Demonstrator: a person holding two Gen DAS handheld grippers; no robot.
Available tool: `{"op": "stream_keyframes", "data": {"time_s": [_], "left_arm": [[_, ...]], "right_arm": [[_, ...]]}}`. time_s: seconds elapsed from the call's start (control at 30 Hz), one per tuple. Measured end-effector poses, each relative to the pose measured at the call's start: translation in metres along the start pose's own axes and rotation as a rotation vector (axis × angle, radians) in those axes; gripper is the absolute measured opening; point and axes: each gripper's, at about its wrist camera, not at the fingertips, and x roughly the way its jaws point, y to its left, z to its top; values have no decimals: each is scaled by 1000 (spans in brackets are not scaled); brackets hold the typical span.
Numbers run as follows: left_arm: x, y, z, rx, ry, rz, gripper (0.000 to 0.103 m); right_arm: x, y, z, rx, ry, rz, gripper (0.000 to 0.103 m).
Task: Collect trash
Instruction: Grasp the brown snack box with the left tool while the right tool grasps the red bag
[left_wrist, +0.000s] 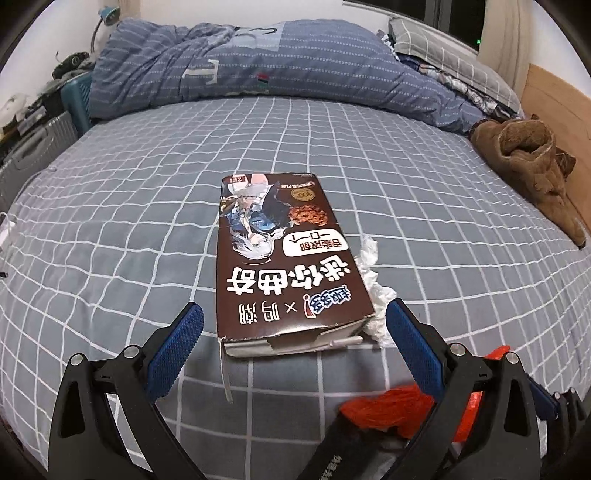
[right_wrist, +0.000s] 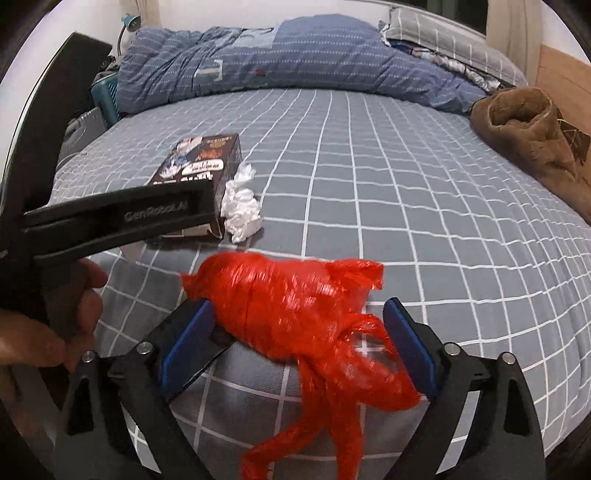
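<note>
A brown cookie box (left_wrist: 273, 258) lies flat on the grey checked bed sheet (left_wrist: 110, 258), its torn near end facing me. A crumpled white tissue (left_wrist: 373, 288) rests against its right side. My left gripper (left_wrist: 293, 306) is open, its blue pads either side of the box's near end without touching it. In the right wrist view a red plastic bag (right_wrist: 295, 314) lies on the sheet between the pads of my right gripper (right_wrist: 300, 304). The jaws stand wide; the bag brushes the left pad but is not squeezed. The box (right_wrist: 199, 162) and tissue (right_wrist: 242, 206) lie beyond.
A bunched blue duvet (left_wrist: 258, 62) and grey pillow (left_wrist: 443, 48) fill the far side of the bed. A brown garment (left_wrist: 532, 170) lies at the right edge by a wooden headboard (left_wrist: 554, 99). A suitcase (left_wrist: 33, 155) stands off the left side. A hand (right_wrist: 44, 332) holds the left gripper's handle.
</note>
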Motion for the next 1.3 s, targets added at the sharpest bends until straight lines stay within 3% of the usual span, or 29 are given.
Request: {"op": "stream_keyframes", "data": {"time_s": [0.43,0.63,0.83,1.03,1.3], "left_arm": [[14,4,1,-22,-3,14,98],[10,18,-3,-43,-21,85,98],[16,29,-1,-63,-12,42,98],[8,34,3,-58,-31,25,97],[25,23,13,9,5,30,97]], "right_arm": [[8,1,0,-14,25,39,54],[7,2,1,-22,25,39,52],[5,2,0,-27,22,40,47],[5,6,-1,-43,25,40,32],[5,6,0,-48,27,40,31]]}}
